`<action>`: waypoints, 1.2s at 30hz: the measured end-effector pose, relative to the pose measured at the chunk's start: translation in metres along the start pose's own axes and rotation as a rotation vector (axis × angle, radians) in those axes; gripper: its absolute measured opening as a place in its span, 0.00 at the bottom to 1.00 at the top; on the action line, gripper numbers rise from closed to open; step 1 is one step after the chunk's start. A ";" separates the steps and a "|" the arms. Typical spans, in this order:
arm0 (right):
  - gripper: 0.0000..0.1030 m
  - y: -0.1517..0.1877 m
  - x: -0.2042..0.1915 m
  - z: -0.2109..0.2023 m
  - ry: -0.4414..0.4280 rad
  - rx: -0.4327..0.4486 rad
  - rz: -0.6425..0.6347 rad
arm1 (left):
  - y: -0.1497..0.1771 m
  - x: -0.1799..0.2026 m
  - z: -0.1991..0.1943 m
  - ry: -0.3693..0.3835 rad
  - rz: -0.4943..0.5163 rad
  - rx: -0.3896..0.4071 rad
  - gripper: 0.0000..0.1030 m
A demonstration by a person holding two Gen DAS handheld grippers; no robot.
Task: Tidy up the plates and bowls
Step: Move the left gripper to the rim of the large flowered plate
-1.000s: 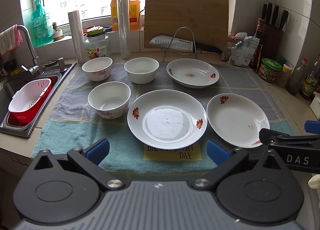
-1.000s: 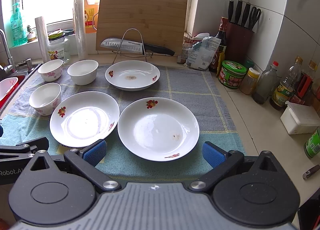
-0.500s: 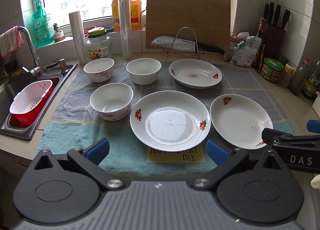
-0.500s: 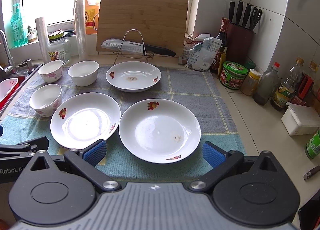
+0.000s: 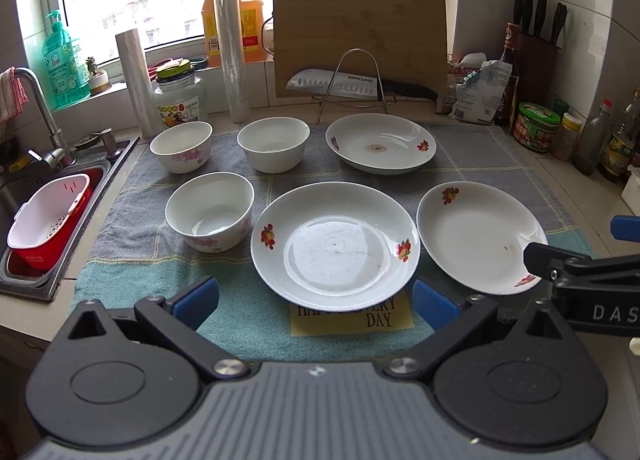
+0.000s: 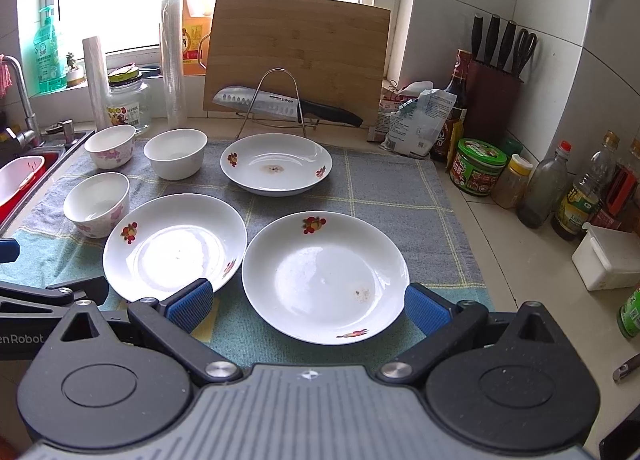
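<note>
In the left wrist view, the left claw (image 5: 316,300) stood wide and empty, its own black body covering the bottom of the picture and hiding the near edge of the towel (image 5: 132,227) on the worktop. A yellow label (image 5: 352,318) lay partly under the middle plate (image 5: 335,240), so only some of its letters could be read. That plate sat just ahead of the claw, between the lines of its blue fingertips (image 5: 196,296). The near bowl (image 5: 210,211) was ahead to the left, two more bowls (image 5: 181,146) (image 5: 273,143) behind it, and the far plate (image 5: 380,143) beyond. The right plate (image 5: 480,236) was partly covered by the right claw (image 5: 576,260) at the frame edge.

In the right wrist view, the right claw (image 6: 308,306) was also wide and empty. The right plate (image 6: 325,276) lay between its fingertips, apparently not touching. The middle plate (image 6: 174,246) sat just beside it, its near rim hidden by the left fingertip (image 6: 188,306). The sink (image 6: 24,175) was cut off at the left.
</note>
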State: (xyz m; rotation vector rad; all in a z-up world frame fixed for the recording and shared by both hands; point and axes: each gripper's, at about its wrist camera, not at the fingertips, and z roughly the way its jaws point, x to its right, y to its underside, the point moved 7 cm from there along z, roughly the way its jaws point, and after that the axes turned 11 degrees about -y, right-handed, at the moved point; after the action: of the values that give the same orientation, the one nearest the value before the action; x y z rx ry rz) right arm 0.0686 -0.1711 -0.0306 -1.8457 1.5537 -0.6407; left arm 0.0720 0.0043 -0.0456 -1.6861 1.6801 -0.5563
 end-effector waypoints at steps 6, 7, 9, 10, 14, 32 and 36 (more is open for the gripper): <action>1.00 0.001 0.006 0.004 -0.016 0.034 -0.012 | -0.001 0.005 0.007 0.032 0.026 0.028 0.99; 1.00 0.002 0.008 0.005 -0.022 0.040 -0.013 | -0.002 0.005 0.009 0.038 0.030 0.033 0.99; 1.00 0.006 0.013 0.008 -0.025 0.042 -0.010 | -0.002 0.006 0.011 0.047 0.032 0.046 0.99; 1.00 0.008 0.016 0.010 -0.028 0.043 -0.009 | -0.003 0.006 0.013 0.048 0.029 0.049 0.99; 1.00 0.020 0.030 0.020 -0.041 0.042 -0.008 | -0.004 0.004 0.017 0.067 0.001 0.072 0.99; 1.00 0.084 0.063 0.104 -0.114 -0.079 0.036 | -0.010 0.031 0.058 0.276 0.108 -0.008 0.99; 1.00 0.084 0.070 0.116 -0.088 -0.073 0.048 | -0.019 0.041 0.071 0.321 0.139 -0.028 0.99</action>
State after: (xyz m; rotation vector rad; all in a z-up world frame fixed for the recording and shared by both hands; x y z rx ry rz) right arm 0.1084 -0.2304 -0.1732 -1.8581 1.5775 -0.4804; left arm 0.1385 -0.0252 -0.0865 -1.5454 2.0221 -0.7700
